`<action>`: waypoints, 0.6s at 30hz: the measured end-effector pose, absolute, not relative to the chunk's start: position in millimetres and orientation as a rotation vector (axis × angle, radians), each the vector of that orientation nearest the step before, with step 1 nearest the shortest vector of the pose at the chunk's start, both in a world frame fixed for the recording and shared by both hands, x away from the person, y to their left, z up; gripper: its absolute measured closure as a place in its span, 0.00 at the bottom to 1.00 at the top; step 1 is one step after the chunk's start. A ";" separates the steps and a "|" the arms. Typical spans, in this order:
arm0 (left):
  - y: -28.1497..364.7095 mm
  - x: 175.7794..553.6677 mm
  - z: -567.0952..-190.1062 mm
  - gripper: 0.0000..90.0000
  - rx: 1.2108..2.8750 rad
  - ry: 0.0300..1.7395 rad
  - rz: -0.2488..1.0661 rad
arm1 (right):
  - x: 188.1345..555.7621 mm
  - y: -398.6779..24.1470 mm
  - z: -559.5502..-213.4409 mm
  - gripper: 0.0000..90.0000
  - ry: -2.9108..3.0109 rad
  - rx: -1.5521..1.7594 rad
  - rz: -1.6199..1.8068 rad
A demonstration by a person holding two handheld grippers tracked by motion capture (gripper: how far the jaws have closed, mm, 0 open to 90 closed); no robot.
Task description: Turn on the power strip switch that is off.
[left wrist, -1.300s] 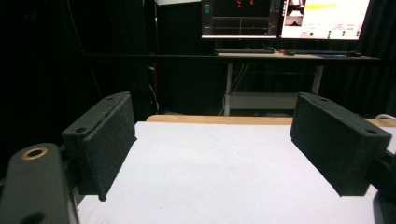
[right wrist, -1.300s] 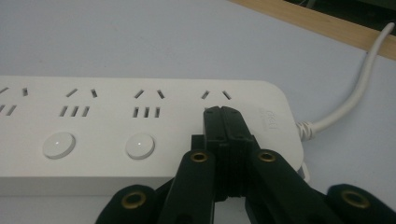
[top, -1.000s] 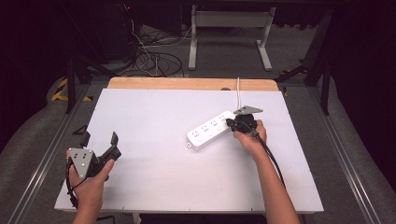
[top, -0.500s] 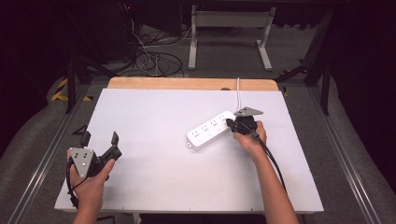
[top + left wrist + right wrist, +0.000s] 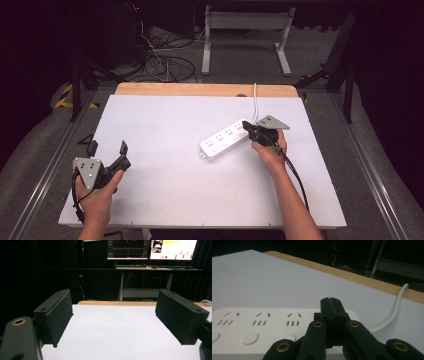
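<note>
Your left gripper (image 5: 107, 155) sits near the front left corner of the white bench (image 5: 165, 125), held in your left hand (image 5: 97, 192), with its jaws spread wide apart and nothing between them; in the left gripper view the two black padded jaws frame bare white bench surface, with the left gripper (image 5: 113, 320) pointing toward the far wooden edge (image 5: 112, 303) and a desk with lit monitors (image 5: 151, 248) beyond. Your right gripper (image 5: 251, 131) is over on the right half of the bench, held in your right hand (image 5: 270, 152), with its grey three-cornered plate (image 5: 272, 122) on top. Its jaws are pressed together with no gap that you can see, and in the right gripper view the closed tip of the right gripper (image 5: 332, 312) lies over the cable end of the white power strip (image 5: 262, 322); whether it actually touches the strip's top cannot be told. The power strip (image 5: 225, 140) lies flat on the bench, angled so that its free end points toward your left and front, and its white cable (image 5: 255, 102) runs from the end by your right gripper toward the far wooden edge (image 5: 200, 89). In the right gripper view you can see three socket groups with round buttons beneath them along the strip's top face, and the cable (image 5: 395, 307) curving away to the right.
</note>
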State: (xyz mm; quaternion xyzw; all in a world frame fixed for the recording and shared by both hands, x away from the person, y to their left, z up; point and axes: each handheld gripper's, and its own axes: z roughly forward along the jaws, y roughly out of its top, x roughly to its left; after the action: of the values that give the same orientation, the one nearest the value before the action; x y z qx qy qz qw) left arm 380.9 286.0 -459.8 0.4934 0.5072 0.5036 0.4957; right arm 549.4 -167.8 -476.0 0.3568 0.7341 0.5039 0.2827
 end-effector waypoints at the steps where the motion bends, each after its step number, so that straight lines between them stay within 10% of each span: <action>1: 286.0 380.9 -459.8 0.17 1.195 1.229 1.220 | 548.7 -169.5 -476.1 1.00 1.959 0.956 1.353; 18: 284.2 381.4 -460.4 0.17 1.203 1.229 1.219 | 522.8 -200.0 -462.3 1.00 1.814 0.880 1.479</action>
State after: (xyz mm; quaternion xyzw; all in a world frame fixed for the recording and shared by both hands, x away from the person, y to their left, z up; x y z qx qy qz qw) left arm 381.4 284.2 -460.4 0.4961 0.5070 0.5029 0.4940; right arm 522.8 -200.0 -462.3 0.3339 0.6886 0.5613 0.3150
